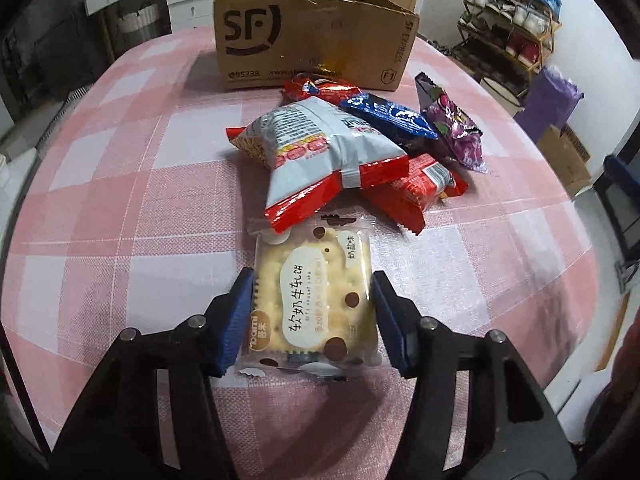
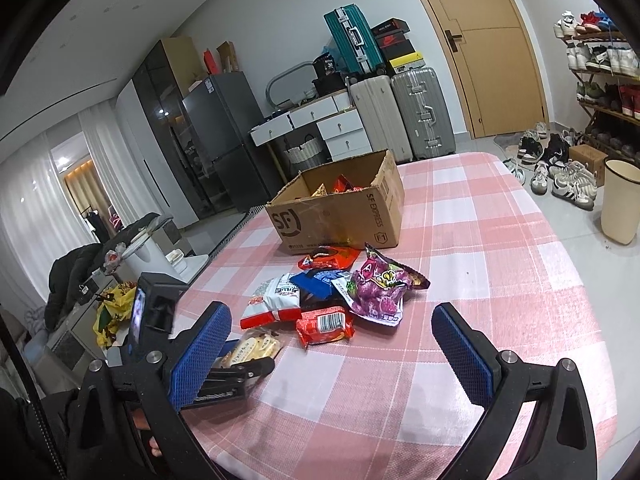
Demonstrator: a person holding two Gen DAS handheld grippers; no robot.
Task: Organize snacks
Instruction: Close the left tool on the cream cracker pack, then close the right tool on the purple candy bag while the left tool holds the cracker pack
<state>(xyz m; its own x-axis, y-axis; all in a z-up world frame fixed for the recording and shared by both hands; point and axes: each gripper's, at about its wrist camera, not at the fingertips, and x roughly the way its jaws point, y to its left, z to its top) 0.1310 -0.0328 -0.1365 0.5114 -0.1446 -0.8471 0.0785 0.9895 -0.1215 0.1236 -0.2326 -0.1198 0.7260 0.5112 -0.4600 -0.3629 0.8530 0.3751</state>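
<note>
left wrist: the left tool [image 1: 314, 308] has its blue pads closed against both sides of a nougat cracker packet [image 1: 316, 300] lying on the checked worktop [image 1: 120, 200], just before the snack pile [image 1: 344, 152]. right wrist: the right tool [image 2: 332, 344] gapes wide, empty, above the worktop; the sf cardboard box [image 2: 340, 216] stands beyond the pile.

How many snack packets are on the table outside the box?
6: cracker packet in the left gripper; white-red bag, red packet, blue packet and purple packet piled together; red-orange packet by the box. More may hide underneath.
</note>
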